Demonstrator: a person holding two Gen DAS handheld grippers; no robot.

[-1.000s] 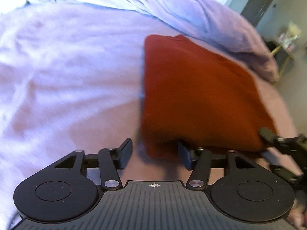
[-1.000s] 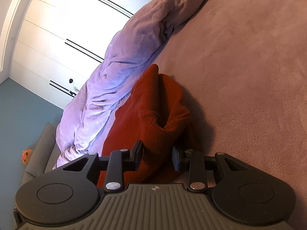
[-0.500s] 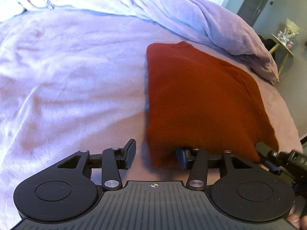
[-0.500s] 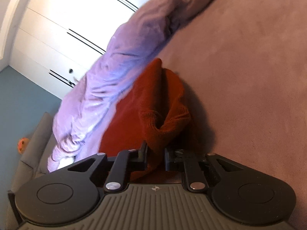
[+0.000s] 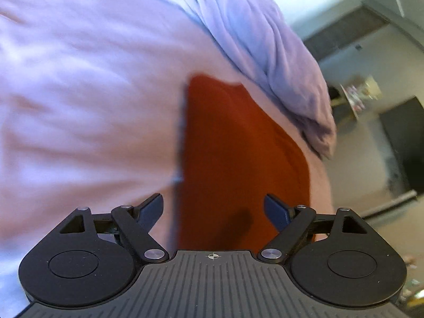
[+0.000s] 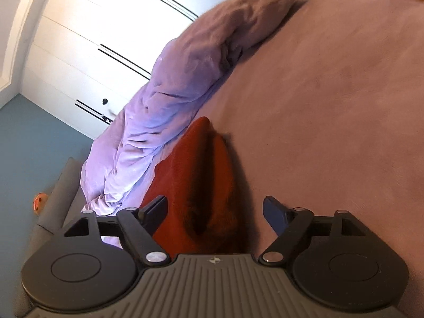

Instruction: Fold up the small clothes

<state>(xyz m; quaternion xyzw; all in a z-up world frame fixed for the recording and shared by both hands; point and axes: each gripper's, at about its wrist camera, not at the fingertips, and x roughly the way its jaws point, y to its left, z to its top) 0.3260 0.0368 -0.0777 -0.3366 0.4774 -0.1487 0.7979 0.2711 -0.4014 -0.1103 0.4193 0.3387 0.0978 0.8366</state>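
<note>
Bedroom, lilac plush bedspread filling most of both views, a rumpled lilac duvet bunched across the upper right of the left wrist view, white wardrobe doors at upper left of the right wrist view.

Rust-red knit garment lies folded flat on the bedspread, lower centre of the left view, its long axis running from the bottom edge up toward the duvet. In the right wrist view the same garment shows its folded edge end-on, a dark crease down the middle, narrowing toward frame centre.

Left gripper: jaws have just been opening, now wide apart, garment's near end lies between and below them, pads not pressing on it. Right gripper: jaws have just been opening too, now spread wide, garment's near edge sits between them, no pinch visible. Both views are motion-blurred, so contact underneath is hard to rule out.

Judgement: the fold looks released, and both hands sit at the garment's near end. Left gripper looks straight along the long axis; the right one meets the layered edge, so any re-grasp of the layers is likely easier from the right.
</note>
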